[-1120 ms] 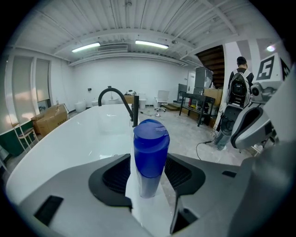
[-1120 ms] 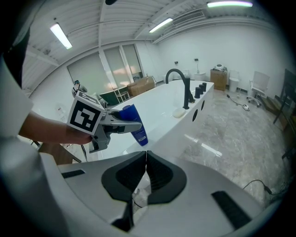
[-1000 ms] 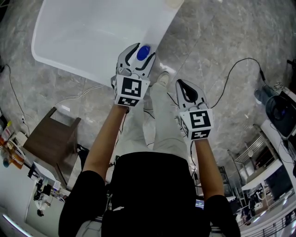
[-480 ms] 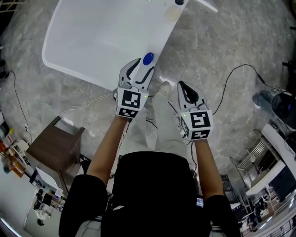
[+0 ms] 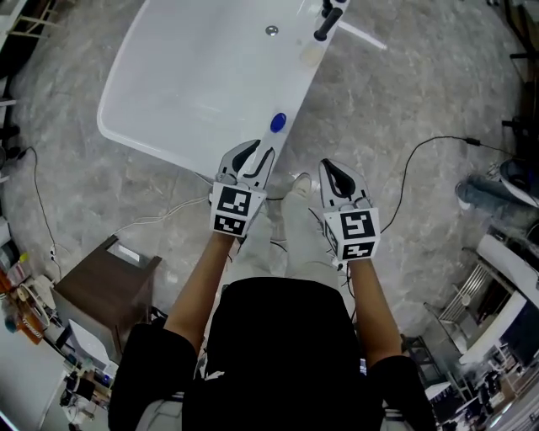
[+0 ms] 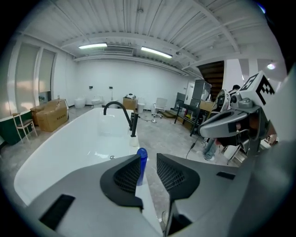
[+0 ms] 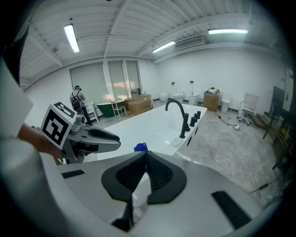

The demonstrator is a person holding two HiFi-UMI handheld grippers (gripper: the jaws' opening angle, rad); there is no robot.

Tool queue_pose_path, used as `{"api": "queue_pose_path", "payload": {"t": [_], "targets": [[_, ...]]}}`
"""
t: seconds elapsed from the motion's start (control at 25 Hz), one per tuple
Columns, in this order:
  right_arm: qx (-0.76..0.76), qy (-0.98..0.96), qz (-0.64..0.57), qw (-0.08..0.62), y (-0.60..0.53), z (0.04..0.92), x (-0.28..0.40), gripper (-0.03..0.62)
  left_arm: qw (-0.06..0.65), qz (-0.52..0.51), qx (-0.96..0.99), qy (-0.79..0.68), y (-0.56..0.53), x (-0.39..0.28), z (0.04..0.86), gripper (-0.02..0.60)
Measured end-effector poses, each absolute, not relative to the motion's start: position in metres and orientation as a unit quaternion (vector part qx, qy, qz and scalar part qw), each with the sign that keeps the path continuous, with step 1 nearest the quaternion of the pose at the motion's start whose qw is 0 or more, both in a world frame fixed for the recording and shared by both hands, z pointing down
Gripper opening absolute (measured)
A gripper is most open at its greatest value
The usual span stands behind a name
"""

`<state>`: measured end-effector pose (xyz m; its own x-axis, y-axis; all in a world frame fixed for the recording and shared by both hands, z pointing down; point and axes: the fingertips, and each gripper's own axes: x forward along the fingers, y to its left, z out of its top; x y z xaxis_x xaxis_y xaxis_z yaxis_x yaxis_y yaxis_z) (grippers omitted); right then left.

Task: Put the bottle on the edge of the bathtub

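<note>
A blue bottle (image 5: 278,123) stands upright on the near rim of the white bathtub (image 5: 126,139). My left gripper (image 5: 257,151) sits just short of the bottle and apart from it. In the left gripper view the bottle (image 6: 141,159) shows beyond the gap, and the left gripper (image 6: 149,167) has its jaws closing with nothing between the pads. My right gripper (image 5: 335,168) hovers over the floor beside the tub, shut and empty. In the right gripper view only the bottle's cap (image 7: 141,147) peeks over the closed right gripper (image 7: 145,159).
A black faucet (image 5: 324,21) and a pale soap bar (image 5: 310,55) sit at the tub's far end. A brown stool (image 5: 105,286) stands at the left. Cables (image 5: 421,160) lie on the marble floor. The person's shoe (image 5: 296,183) is between the grippers.
The left gripper has let go of the bottle and drawn back from it. The bottle stays on the rim. Both grippers and the head view have pulled away from the tub.
</note>
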<state>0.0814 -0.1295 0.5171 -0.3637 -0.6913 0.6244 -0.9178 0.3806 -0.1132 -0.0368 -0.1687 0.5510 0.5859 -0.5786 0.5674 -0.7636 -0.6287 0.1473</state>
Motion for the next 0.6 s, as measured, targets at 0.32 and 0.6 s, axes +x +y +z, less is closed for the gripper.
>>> {"api": "queue_pose_path", "payload": {"t": [0.32, 0.6], "targets": [[0.534, -0.790, 0.202, 0.223, -0.101, 0.465, 0.069, 0.021, 0.175, 0.217, 0.889, -0.362, -0.135, -0.043, 0.488, 0.049], [0.568, -0.781, 0.175, 0.191, -0.077, 0.411, 0.062, 0.021, 0.161, 0.198, 0.904, -0.344, -0.099, -0.053, 0.434, 0.017]]}}
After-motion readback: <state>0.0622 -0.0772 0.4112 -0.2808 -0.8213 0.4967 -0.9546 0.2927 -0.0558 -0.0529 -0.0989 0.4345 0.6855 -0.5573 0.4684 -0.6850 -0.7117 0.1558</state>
